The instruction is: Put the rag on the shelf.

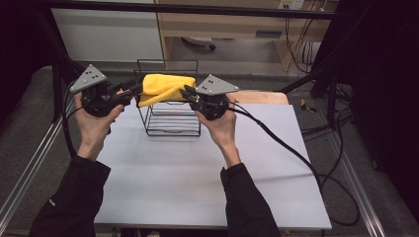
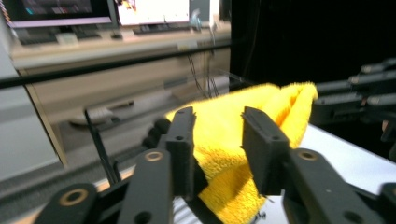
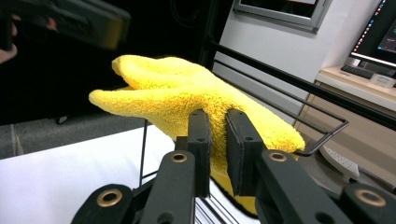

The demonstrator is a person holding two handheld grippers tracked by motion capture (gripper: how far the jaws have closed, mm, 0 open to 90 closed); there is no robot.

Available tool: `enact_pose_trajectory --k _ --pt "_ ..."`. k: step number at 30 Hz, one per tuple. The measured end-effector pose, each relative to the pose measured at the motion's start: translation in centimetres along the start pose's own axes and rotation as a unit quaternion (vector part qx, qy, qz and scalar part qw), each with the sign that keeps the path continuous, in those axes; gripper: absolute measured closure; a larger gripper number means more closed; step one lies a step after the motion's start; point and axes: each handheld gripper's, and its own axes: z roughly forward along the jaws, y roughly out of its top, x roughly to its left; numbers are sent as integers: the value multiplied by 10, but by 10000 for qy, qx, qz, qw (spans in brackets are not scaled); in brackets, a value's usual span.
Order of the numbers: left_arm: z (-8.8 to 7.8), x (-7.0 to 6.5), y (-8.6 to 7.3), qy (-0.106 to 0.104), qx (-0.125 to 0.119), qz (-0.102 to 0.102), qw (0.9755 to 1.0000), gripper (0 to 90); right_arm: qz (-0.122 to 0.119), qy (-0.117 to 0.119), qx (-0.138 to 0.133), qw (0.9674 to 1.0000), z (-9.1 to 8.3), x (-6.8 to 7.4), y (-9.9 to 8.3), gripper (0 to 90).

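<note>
Yellow terry cloth (image 1: 163,87) lies draped over the top of a black wire rack (image 1: 170,118) standing on the grey table (image 1: 197,173), held between the two grippers. The right gripper (image 3: 218,140) pinches a fold of the cloth at its near edge. The left gripper (image 2: 219,140) has its jaws spread apart around the opposite end, pads not pressing.
</note>
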Motion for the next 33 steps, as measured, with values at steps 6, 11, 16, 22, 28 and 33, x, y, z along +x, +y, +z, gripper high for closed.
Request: enact_pose_trajectory --k 6,11,16,22,28,33 --pt "15 1 -18 -137 435 -109 9989 810 118 86 98 9998 -3 0 -7 769" --pt "21 1 -27 -70 553 -38 9984 866 284 202 70 9994 -6 3 -10 691" --pt "28 0 -34 -12 635 78 9979 883 616 293 -163 9975 -7 3 -7 645" --pt "36 1 -41 51 655 92 9978 889 703 121 410 9966 9 -1 -20 836" --pt "45 2 -48 91 711 88 9974 900 810 -212 688 9941 19 -8 -37 883" --pt "51 1 -49 89 685 58 9976 898 792 -241 651 9944 20 -10 -41 855"
